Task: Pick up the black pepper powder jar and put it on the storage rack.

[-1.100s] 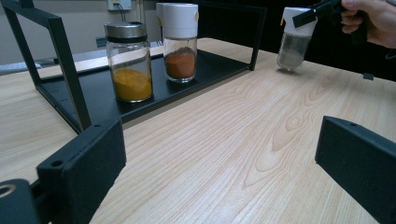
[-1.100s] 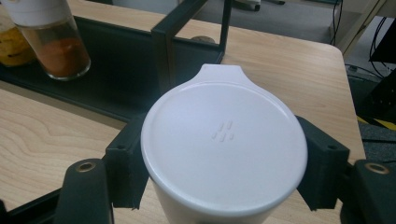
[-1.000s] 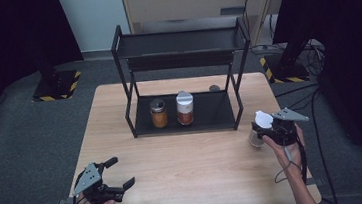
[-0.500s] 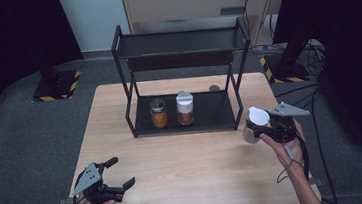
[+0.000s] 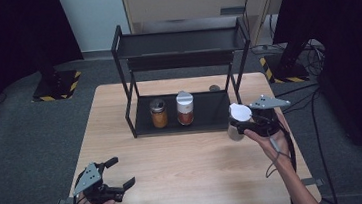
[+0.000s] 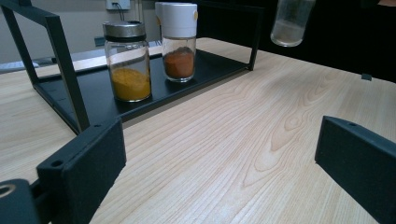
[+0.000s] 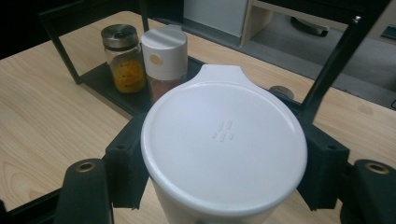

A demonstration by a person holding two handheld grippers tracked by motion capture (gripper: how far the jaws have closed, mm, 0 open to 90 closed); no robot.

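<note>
A clear jar with a white flip lid [image 5: 237,117] [image 7: 224,144] hangs above the table's right side, and my right gripper [image 5: 247,123] is shut on it just under the lid. Its glass bottom [image 6: 290,22] shows top right in the left gripper view. On the bottom shelf of the black rack [image 5: 144,130] stand a steel-capped jar of yellow spice [image 5: 158,113] [image 6: 128,67] [image 7: 123,57] and a white-capped jar of red spice [image 5: 185,108] [image 6: 177,42] [image 7: 164,57]. My left gripper [image 5: 119,174] rests open near the table's front left corner, nothing between its black pads [image 6: 88,163].
The wooden table [image 5: 185,172] stands on grey carpet. The rack's top shelf [image 5: 178,43] is bare. A small round grey thing [image 5: 214,88] lies behind the rack's right leg. Cables trail on the floor at the right.
My right gripper has lifted the white-lidded jar off the table and carried it left, toward the rack's right end. The left gripper has stayed put.
</note>
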